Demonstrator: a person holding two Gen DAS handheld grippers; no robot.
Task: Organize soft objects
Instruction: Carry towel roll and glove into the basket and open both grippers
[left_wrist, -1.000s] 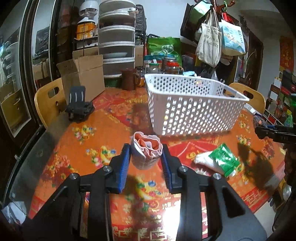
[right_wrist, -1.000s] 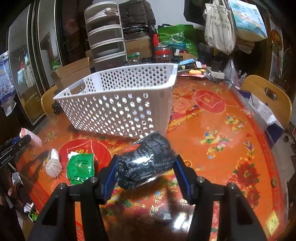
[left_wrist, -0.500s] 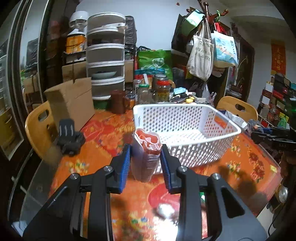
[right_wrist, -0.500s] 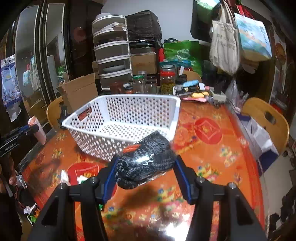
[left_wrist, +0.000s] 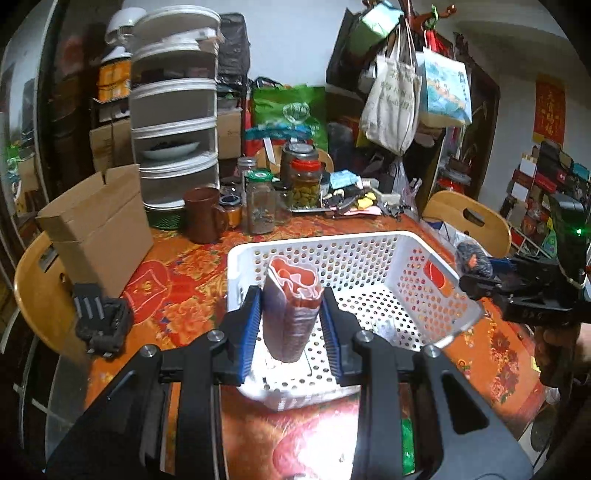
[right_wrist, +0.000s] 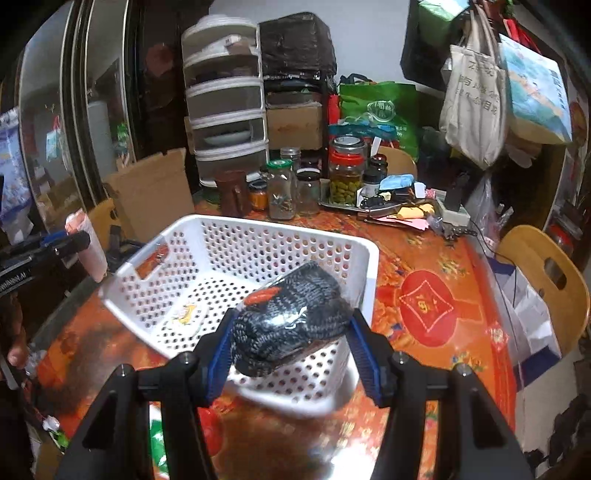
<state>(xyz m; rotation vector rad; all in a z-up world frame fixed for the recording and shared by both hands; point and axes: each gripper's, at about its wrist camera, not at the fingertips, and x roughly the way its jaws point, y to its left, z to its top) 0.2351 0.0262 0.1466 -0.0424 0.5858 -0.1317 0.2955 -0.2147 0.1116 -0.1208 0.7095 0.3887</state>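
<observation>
My left gripper (left_wrist: 291, 328) is shut on a rolled pink-orange cloth in clear wrap (left_wrist: 291, 306), held upright above the near edge of the white perforated basket (left_wrist: 369, 242). My right gripper (right_wrist: 291, 343) is shut on a dark grey knitted bundle in clear wrap (right_wrist: 291, 321), held above the basket's near corner (right_wrist: 332, 245). The right gripper also shows at the right of the left wrist view (left_wrist: 476, 269), and the left gripper at the left of the right wrist view (right_wrist: 79, 240). A small flat packet (right_wrist: 186, 314) lies on the basket floor.
The basket stands on an orange floral tablecloth (right_wrist: 428, 306). Jars (left_wrist: 304, 177), a brown mug (left_wrist: 203, 214) and a cardboard box (left_wrist: 96, 229) stand behind it. A black holder (left_wrist: 99, 317) sits at the left. A green packet (left_wrist: 406, 446) lies below my left gripper. Wooden chairs (right_wrist: 546, 273) flank the table.
Both grippers have risen from table level and moved over the basket, each still holding its bundle. The green packet and white item on the table are now below and mostly hidden.
</observation>
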